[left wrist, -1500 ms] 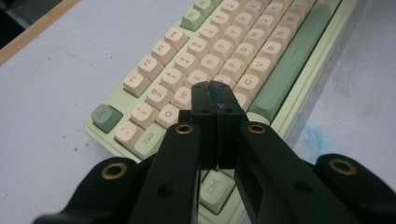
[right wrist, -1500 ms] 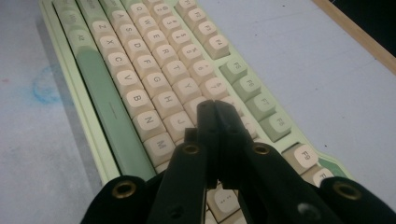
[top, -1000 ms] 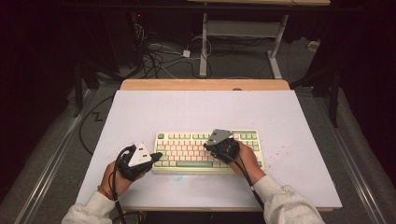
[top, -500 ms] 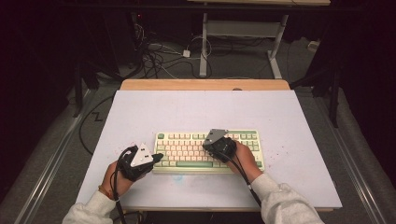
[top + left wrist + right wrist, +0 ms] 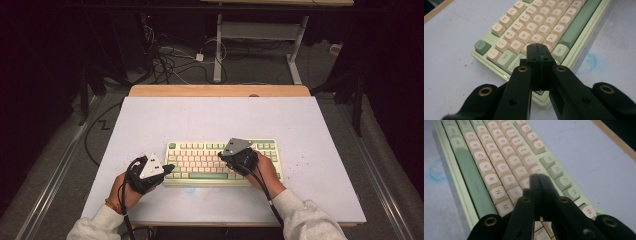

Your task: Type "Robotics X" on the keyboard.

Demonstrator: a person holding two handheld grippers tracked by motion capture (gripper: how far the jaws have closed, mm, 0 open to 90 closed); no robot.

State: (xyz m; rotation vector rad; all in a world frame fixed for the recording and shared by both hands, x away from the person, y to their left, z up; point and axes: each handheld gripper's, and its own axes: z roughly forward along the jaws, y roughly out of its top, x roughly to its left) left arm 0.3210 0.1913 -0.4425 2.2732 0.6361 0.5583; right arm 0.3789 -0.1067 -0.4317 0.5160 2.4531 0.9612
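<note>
A pale green keyboard [image 5: 200, 162] with cream keys lies on the white table near its front edge. My left gripper [image 5: 169, 168] is shut with nothing in it, its tips at the keyboard's left end; in the left gripper view the closed jaws [image 5: 537, 51] hover over the keys near Caps Lock [image 5: 517, 65]. My right gripper [image 5: 223, 155] is shut and empty too, over the right half of the keyboard. In the right gripper view its tips [image 5: 538, 178] sit just above the keys [image 5: 520, 172] of the middle rows, near the J key [image 5: 516, 192].
The white table top [image 5: 220, 117] has a wooden strip [image 5: 220, 90] along its far edge. Red specks and a blue smudge [image 5: 592, 61] mark the surface near the keyboard. Cables and a metal frame lie on the dark floor beyond the table.
The right gripper has shifted slightly left over the keys. The left gripper stays where it was, and both keep their jaws shut.
</note>
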